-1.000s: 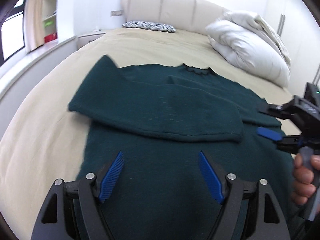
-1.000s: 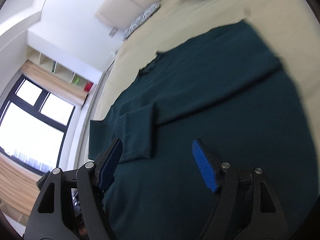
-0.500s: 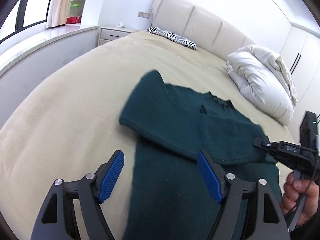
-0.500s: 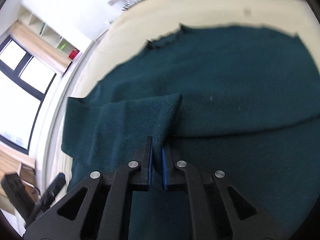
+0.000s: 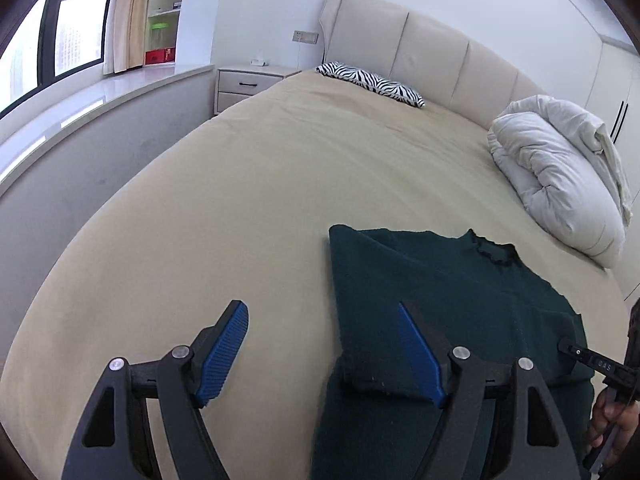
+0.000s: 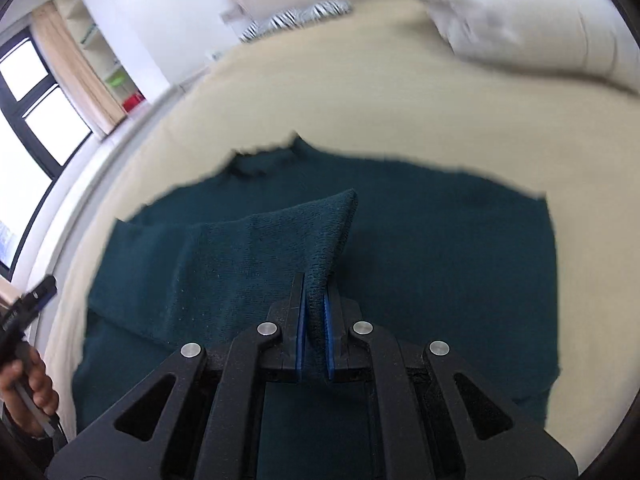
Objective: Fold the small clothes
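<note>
A dark green knit sweater [image 5: 448, 304] lies flat on the beige bed, collar toward the headboard; it also shows in the right wrist view [image 6: 440, 264]. One sleeve [image 6: 256, 256] is folded across the body. My right gripper [image 6: 314, 320] is shut on the cuff of that sleeve and lifts it a little above the body. My left gripper [image 5: 324, 350] is open and empty, low over the sweater's left edge; its right finger is over the fabric, its left finger over bare sheet.
The beige bed [image 5: 280, 184] spreads wide to the left of the sweater. A white rolled duvet [image 5: 560, 176] lies at the right, a zebra pillow [image 5: 372, 84] by the headboard. A grey window ledge [image 5: 80, 120] and a nightstand [image 5: 248, 84] stand at the left.
My right gripper closed on the sleeve cuff and has lifted and drawn it across the body. My left gripper swung left, off the sweater's middle to its left edge, staying open.
</note>
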Motion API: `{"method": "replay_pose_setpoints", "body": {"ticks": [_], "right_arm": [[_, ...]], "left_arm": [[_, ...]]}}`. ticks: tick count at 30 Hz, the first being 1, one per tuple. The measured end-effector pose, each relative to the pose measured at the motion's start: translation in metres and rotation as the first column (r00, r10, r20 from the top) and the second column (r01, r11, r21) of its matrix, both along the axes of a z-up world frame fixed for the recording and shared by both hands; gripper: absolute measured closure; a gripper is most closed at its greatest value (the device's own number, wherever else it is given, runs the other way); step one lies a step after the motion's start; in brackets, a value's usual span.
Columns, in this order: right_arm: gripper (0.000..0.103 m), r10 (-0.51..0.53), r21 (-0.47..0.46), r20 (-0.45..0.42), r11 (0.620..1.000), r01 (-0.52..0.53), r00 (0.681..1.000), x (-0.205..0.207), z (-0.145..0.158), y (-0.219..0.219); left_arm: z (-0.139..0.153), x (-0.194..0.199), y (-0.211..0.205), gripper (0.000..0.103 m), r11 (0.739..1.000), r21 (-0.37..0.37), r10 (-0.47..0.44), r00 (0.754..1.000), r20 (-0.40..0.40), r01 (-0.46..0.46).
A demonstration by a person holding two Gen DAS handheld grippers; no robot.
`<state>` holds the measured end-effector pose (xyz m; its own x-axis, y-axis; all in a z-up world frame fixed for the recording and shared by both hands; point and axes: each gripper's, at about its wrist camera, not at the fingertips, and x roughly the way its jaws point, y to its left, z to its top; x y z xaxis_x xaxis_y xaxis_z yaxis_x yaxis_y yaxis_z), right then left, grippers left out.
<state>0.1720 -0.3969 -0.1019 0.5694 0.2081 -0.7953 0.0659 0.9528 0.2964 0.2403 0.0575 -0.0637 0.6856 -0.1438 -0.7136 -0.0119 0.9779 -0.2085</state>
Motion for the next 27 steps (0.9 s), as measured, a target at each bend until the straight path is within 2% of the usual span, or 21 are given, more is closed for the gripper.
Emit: {"method": "replay_pose_setpoints", "body": {"ticks": [2, 4, 6, 7, 9, 10, 12, 13, 14, 15, 16, 18, 21, 24, 25, 27], "right_arm": [[0.093, 0.001, -0.001, -0.005, 1.000, -0.001, 1.000, 0.002, -0.011, -0.003], [0.088, -0.012, 0.038, 0.002, 0.999, 0.012, 1.000, 0.001, -0.016, -0.007], [0.069, -0.019, 0.089, 0.007, 0.996, 0.018, 1.000, 0.002, -0.018, -0.012], [0.066, -0.020, 0.111, 0.013, 0.994, 0.018, 1.000, 0.003, -0.019, -0.014], [0.063, -0.026, 0.154, 0.035, 0.988, 0.020, 0.999, 0.004, -0.015, -0.021], [0.063, -0.029, 0.166, 0.039, 0.986, 0.022, 0.999, 0.000, -0.013, -0.020], [0.063, -0.032, 0.188, 0.039, 0.982, 0.024, 0.999, -0.005, -0.011, -0.018], [0.063, -0.033, 0.184, 0.034, 0.983, 0.026, 0.999, -0.004, -0.011, -0.014], [0.066, -0.030, 0.171, 0.021, 0.985, 0.026, 0.999, -0.003, -0.012, -0.013], [0.078, -0.017, 0.157, 0.001, 0.987, 0.017, 1.000, 0.001, -0.014, -0.009], [0.084, -0.006, 0.132, -0.016, 0.991, 0.008, 1.000, 0.003, -0.018, -0.005], [0.093, -0.006, 0.077, -0.019, 0.997, 0.007, 1.000, 0.004, -0.018, 0.005], [0.096, -0.007, 0.093, 0.005, 0.996, 0.007, 1.000, 0.000, -0.009, 0.014], [0.096, 0.031, 0.044, 0.038, 0.998, -0.033, 0.999, 0.000, 0.002, 0.032], [0.096, 0.039, 0.032, 0.021, 0.999, -0.040, 0.999, 0.004, -0.002, 0.035], [0.096, 0.020, 0.046, -0.035, 0.999, -0.018, 0.999, 0.012, -0.015, 0.035]], "left_arm": [[-0.007, 0.018, -0.006, 0.026, 1.000, 0.016, -0.005, 0.999, -0.036, 0.006], [-0.015, 0.037, -0.014, 0.026, 0.999, 0.042, -0.020, 0.996, -0.083, 0.024], [-0.021, 0.049, -0.024, 0.026, 0.995, 0.099, -0.022, 0.995, -0.099, 0.032], [-0.025, 0.055, -0.028, 0.026, 0.992, 0.124, -0.025, 0.994, -0.108, 0.038], [-0.035, 0.068, -0.031, 0.037, 0.988, 0.146, -0.025, 0.990, -0.138, 0.046], [-0.042, 0.072, -0.031, 0.052, 0.989, 0.143, -0.025, 0.987, -0.158, 0.048], [-0.047, 0.077, -0.032, 0.070, 0.987, 0.149, -0.031, 0.987, -0.157, 0.055], [-0.047, 0.077, -0.033, 0.091, 0.985, 0.156, -0.045, 0.987, -0.157, 0.070], [-0.046, 0.075, -0.035, 0.093, 0.982, 0.167, -0.057, 0.987, -0.153, 0.083], [-0.044, 0.072, -0.036, 0.094, 0.981, 0.176, -0.060, 0.988, -0.143, 0.085], [-0.044, 0.069, -0.033, 0.095, 0.981, 0.172, -0.066, 0.988, -0.138, 0.090], [-0.045, 0.066, -0.022, 0.095, 0.986, 0.137, -0.074, 0.988, -0.134, 0.093], [-0.044, 0.066, -0.010, 0.096, 0.987, 0.133, -0.070, 0.990, -0.123, 0.086], [-0.046, 0.069, 0.003, 0.102, 0.990, 0.133, -0.026, 0.993, -0.114, 0.041], [-0.048, 0.071, 0.012, 0.102, 0.989, 0.147, 0.006, 0.994, -0.113, 0.010], [-0.054, 0.074, 0.027, 0.101, 0.994, 0.111, 0.018, 0.991, -0.129, -0.003]]}}
